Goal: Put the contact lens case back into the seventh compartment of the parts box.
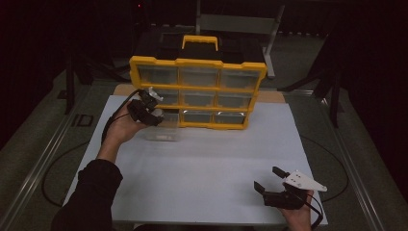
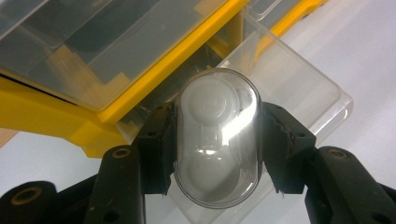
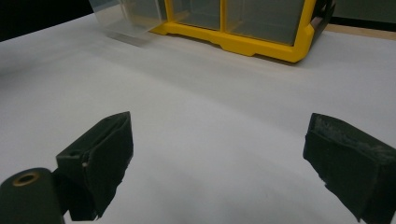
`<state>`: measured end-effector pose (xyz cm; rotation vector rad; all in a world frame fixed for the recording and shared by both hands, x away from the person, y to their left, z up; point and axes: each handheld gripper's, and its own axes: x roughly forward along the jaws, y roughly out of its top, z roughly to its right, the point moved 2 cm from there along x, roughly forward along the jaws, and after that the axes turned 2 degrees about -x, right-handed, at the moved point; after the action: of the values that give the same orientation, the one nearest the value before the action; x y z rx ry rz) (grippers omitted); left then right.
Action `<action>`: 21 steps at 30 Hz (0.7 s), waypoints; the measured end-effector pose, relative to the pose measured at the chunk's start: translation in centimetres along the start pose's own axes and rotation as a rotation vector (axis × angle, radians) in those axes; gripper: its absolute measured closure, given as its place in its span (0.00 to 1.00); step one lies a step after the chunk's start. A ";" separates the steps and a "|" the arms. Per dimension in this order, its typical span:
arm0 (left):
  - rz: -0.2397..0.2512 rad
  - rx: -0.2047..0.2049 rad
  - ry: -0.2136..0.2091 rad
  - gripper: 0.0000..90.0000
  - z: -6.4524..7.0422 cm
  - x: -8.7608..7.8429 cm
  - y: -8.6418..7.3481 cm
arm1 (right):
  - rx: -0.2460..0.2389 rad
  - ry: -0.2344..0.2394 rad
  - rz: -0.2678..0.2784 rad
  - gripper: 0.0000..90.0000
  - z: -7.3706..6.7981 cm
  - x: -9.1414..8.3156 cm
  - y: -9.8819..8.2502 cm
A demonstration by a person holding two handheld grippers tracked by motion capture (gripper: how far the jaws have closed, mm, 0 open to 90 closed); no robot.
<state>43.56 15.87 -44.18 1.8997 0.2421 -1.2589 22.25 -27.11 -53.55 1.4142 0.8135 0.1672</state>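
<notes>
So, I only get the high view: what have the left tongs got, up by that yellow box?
Observer: The left gripper view shows a clear oval capsule, clamped between the left tongs.
Operator: Is anything near it?
Observer: Just beyond it is a clear drawer, pulled out of the yellow organiser.
Operator: And the other tongs?
Observer: The right gripper view shows the right tongs wide apart, with nothing between them but the white sheet.

- Sheet [image 1: 202,168]: white, covers the tabletop.
- Table [image 1: 43,144]: grey, with a metal rail along its left edge.
- Frame [image 1: 240,24]: grey metal, behind the table.
- Surroundings: dark.
</notes>
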 end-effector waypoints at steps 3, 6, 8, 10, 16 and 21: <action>-0.003 -0.003 0.004 0.55 0.0 0.2 -0.1 | 0.000 0.000 -0.001 0.09 0.0 0.0 0.0; -0.006 -0.001 0.008 0.55 0.1 0.4 -0.2 | -0.001 0.000 -0.001 0.09 0.0 0.0 0.0; 0.000 -0.013 0.006 0.55 0.0 0.5 -0.3 | -0.001 -0.001 -0.001 0.09 0.0 0.0 0.0; -0.005 -0.016 0.008 0.55 0.0 0.6 -0.4 | 0.000 -0.002 0.000 0.09 0.0 0.0 0.0; -0.006 -0.026 0.013 0.53 0.0 0.8 -0.8 | -0.001 -0.004 0.000 0.09 0.0 -0.1 0.0; 0.017 -0.052 0.059 0.27 0.0 0.4 -1.0 | -0.002 -0.002 0.001 0.09 0.0 -0.1 0.0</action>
<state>43.22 16.39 -45.03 1.8920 0.2863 -1.1758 22.19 -27.16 -53.49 1.4124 0.8104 0.1673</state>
